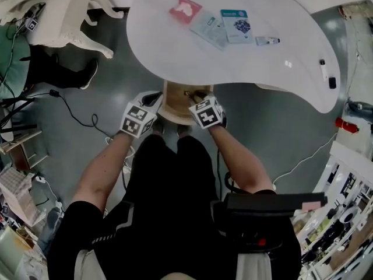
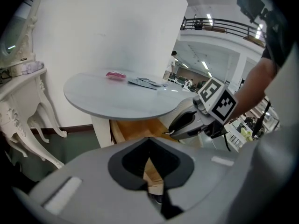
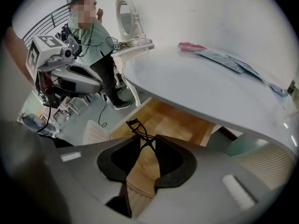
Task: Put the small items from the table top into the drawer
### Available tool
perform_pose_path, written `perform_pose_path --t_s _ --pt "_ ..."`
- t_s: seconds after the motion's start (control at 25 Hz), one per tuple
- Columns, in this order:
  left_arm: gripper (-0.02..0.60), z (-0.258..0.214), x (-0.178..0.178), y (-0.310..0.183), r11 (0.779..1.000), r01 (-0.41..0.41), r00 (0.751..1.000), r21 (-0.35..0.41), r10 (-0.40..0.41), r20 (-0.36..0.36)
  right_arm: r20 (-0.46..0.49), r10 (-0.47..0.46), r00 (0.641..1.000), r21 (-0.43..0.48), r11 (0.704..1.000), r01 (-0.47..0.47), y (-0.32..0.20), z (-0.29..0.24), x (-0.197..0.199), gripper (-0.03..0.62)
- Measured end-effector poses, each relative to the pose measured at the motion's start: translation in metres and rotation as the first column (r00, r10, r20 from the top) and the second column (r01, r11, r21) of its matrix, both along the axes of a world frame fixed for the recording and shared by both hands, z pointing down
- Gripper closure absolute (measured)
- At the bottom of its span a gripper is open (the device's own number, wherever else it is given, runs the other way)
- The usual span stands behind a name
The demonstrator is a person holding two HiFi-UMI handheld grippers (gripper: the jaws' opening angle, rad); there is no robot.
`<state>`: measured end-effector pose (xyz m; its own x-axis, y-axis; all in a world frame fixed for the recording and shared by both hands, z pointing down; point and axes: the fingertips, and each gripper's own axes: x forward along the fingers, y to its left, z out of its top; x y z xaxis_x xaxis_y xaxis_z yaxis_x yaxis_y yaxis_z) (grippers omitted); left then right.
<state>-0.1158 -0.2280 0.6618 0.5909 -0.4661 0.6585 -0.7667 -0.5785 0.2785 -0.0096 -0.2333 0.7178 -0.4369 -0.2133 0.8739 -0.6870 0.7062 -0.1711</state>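
Note:
A wooden drawer (image 1: 175, 105) stands pulled out under the near edge of the white oval table (image 1: 175, 57). My right gripper (image 3: 145, 139) is shut on a black eyelash curler (image 3: 136, 125), held over the drawer's floor (image 3: 173, 120). In the head view the right gripper (image 1: 197, 97) reaches into the drawer. Beside it, my left gripper (image 1: 155, 102) is at the drawer's left edge; its jaws (image 2: 149, 143) meet with nothing between them. Further back on the table lie a pink packet (image 1: 185, 9), a clear sachet (image 1: 208, 28), a blue-and-white packet (image 1: 236, 25) and a small tube (image 1: 267, 40).
Two small dark items (image 1: 327, 74) lie near the table's right end. An ornate white console table (image 1: 64, 16) stands at the far left. Cables (image 1: 76, 115) run over the grey floor. Shelves (image 1: 349, 197) fill the right side. A person in green (image 3: 91, 36) stands beyond the table.

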Motion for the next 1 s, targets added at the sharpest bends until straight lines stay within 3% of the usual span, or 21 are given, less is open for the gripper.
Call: perform_pose_path --t_s 0.2,0.4,1.0 --pt "0.580 0.012 0.001 0.000 1.000 -0.010 1.000 -0.017 0.010 0.018 -0.029 -0.037 0.999 -0.027 0.999 0.036 0.000 0.017 -0.004 0.491" --pt "0.580 0.020 0.000 -0.001 1.000 -0.018 1.000 -0.025 0.018 0.022 -0.068 -0.144 0.987 -0.036 0.989 0.141 0.003 0.033 -0.014 0.491" --pt "0.580 0.032 -0.003 -0.004 0.998 -0.054 0.998 -0.041 0.055 0.033 -0.150 -0.282 0.948 -0.113 0.957 0.266 0.002 0.087 -0.020 0.490"
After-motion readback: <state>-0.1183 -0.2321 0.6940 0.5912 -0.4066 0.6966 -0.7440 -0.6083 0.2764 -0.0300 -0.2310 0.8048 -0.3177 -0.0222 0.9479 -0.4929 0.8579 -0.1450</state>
